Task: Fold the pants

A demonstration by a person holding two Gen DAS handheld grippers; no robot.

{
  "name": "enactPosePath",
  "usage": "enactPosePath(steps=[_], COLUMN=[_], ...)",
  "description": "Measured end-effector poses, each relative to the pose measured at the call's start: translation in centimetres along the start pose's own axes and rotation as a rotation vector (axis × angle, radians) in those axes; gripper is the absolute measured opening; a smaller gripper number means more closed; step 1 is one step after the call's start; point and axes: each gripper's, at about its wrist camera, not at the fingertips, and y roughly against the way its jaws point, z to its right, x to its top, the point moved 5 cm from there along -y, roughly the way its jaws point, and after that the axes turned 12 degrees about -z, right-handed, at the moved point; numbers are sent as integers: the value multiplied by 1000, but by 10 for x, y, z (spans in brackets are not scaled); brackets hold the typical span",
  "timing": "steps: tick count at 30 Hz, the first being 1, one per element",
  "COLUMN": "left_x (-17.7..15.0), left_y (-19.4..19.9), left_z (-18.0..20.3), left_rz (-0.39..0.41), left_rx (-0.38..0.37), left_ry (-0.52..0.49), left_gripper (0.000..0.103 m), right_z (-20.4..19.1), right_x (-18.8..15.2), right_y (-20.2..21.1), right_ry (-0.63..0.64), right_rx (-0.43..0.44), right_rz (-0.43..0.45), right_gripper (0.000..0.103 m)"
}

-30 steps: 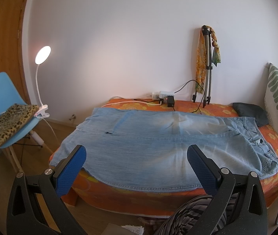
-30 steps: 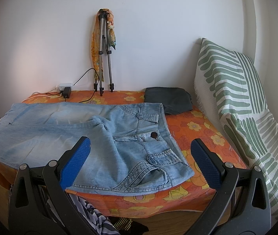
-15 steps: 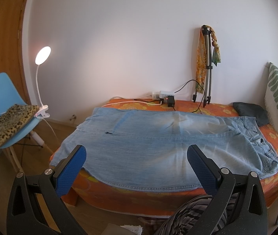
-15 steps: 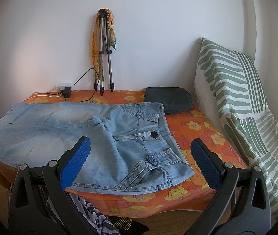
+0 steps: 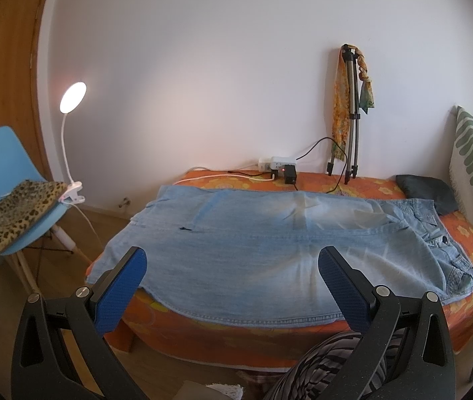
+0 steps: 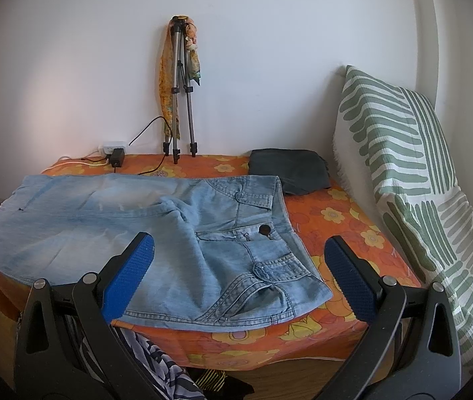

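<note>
Lying spread flat across the bed (image 5: 303,336), the jeans (image 5: 270,250) fill the middle of the left view, with the leg ends towards the left of the frame and the waistband (image 6: 280,220) towards the right, as the right view shows by the dark button (image 6: 265,230) near its centre. Both grippers hang back from the near edge of the bed, touching nothing: the left gripper (image 5: 233,286) has its blue pads wide apart at the bottom of its frame, and the right gripper (image 6: 236,280) is spread just as wide, empty, low in its own frame. The first fold looks not yet begun, so the step in hand is probably the approach for a lengthwise fold, one leg over the other. To do it well, each gripper should take the near hem edge through both layers, the right near the waist corner and the left near the leg end, then lift together and carry across evenly so the cloth does not twist. A ridge runs along the crotch seam in the right view; whether it is a crease or a tucked layer is hard to tell, and it may need smoothing. A dark folded cloth (image 6: 290,170) sits just beyond the waistband, and a charger with cables (image 5: 286,175) lies at the far edge; keep the fold short of both.
</note>
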Motion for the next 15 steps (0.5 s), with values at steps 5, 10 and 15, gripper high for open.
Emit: enactPosePath(steps=[5,10,15], left_x=[-3,-9,-13], left_y=[-5,-12,-13], left_z=[-6,-23,-41], left_rz=[-20,-53,-56], left_rx=[-2,14,63], left_ry=[12,24,7], left_gripper=[103,102,102], right_z=[-9,-12,-17], right_x=[0,5,12], right_y=[0,1,-2], right_ry=[38,86,123], right_rx=[17,43,102], right_rz=[10,22,29], right_gripper=[103,103,103])
